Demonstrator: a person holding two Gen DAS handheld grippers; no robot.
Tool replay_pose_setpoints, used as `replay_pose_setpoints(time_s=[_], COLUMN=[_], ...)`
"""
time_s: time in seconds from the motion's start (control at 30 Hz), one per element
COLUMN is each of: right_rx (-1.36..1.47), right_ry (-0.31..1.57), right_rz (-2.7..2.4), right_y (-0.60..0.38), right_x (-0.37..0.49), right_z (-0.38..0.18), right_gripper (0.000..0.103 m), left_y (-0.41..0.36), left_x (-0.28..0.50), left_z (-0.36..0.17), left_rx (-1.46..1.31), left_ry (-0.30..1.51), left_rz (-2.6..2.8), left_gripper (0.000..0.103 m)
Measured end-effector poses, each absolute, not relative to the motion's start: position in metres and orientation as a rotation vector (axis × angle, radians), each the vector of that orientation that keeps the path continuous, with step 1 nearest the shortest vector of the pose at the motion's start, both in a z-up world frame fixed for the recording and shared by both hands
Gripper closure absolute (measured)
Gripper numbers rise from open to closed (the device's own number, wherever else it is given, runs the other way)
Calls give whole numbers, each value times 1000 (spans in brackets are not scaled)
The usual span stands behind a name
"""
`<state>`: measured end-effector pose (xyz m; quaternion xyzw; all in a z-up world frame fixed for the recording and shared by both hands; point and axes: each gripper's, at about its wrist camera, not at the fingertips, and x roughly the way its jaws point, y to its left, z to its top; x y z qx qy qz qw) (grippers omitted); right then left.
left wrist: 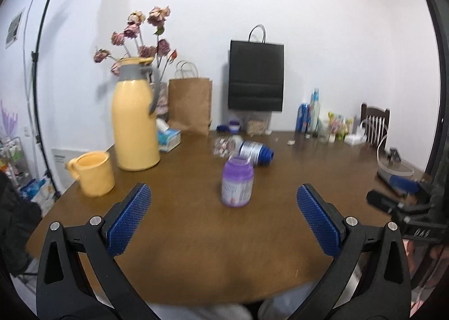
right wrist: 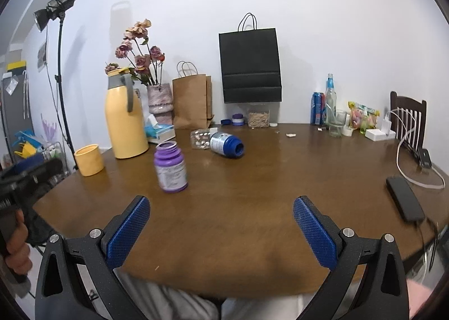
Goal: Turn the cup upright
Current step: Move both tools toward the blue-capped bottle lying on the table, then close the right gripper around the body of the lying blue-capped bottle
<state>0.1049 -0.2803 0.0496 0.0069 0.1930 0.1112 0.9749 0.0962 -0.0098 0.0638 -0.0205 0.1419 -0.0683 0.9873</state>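
Observation:
A yellow cup (left wrist: pixel 95 172) with a handle stands upright, mouth up, near the left edge of the brown table (left wrist: pixel 196 236). In the right wrist view the cup (right wrist: pixel 89 160) is at the far left, beside a tall yellow thermos jug (right wrist: pixel 125 115). My left gripper (left wrist: pixel 223 193) is open over the table's near edge with nothing between its blue pads, and the cup lies well to its left. My right gripper (right wrist: pixel 221 202) is also open and holds nothing, far to the right of the cup.
A purple bottle (left wrist: pixel 237 182) stands open mid-table, with a blue bottle (left wrist: pixel 256 153) lying on its side behind it. Paper bags, a flower vase and a tissue box line the back. A phone (right wrist: pixel 405 198) and cable lie right. A hand (right wrist: pixel 15 247) shows at the left.

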Motion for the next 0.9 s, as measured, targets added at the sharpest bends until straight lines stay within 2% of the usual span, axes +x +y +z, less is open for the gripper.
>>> replay_pose_setpoints(time_s=[0.13,0.43,0.67,0.8,0.9], right_rx=[-10,-6,-2,-80,-102], right_ry=[386,529,676,692,717], right_rz=[232,375,400,373,373], right_y=[-284,-284,-269,-253,-246], right_x=[149,287,389,422,441], right_z=[65,71,43,26,16], right_gripper=[0,0,0,0,0], left_y=[-24,-66,-79,-90,-95], left_x=[138,260,356,395,411], left_z=[82,92,81,77,74], left_rx=[-30,-14,-30,20,90], left_ry=[311,392,470,555,539], left_rz=[-214,-327,-241,-234,-175], left_gripper=[0,0,0,0,0])
